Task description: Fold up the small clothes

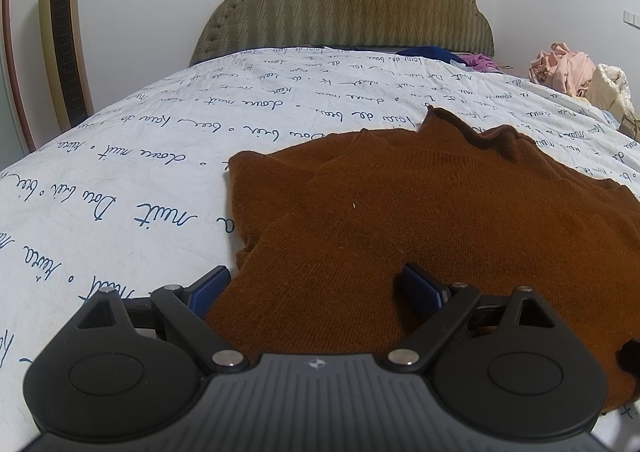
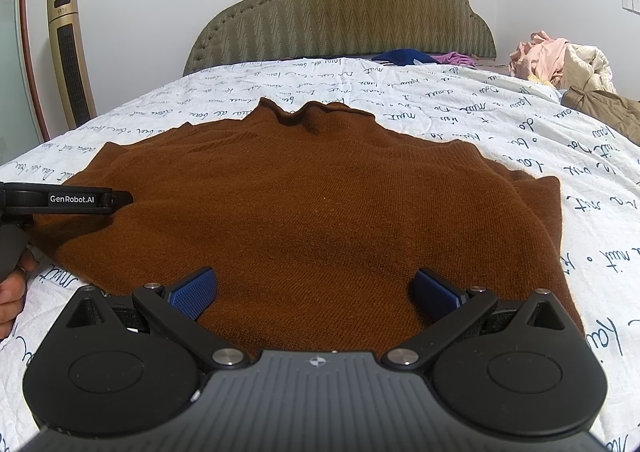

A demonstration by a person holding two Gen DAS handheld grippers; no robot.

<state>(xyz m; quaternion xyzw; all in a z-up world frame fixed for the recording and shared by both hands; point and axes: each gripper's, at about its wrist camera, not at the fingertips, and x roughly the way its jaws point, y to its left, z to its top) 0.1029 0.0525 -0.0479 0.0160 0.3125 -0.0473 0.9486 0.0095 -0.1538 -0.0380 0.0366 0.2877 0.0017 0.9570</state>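
A script-printed quilt [image 2: 440,100] covers the bed below the headboard [image 2: 344,12]; on it a rust sweater [image 2: 320,204] lies flat, the left gripper [image 1: 316,288] and right gripper [image 2: 316,292] both spread over it.

brown sweater [image 1: 420,220] runs off the right edge, hem under gripper.

You are in a home bedroom: a bed [image 2: 400,92] with a script-printed white cover and a padded headboard [image 2: 352,12] fills the view. A tall gold air conditioner [image 2: 70,52] stands against the wall, and loose clothes [image 2: 552,56] pile at the bedside.
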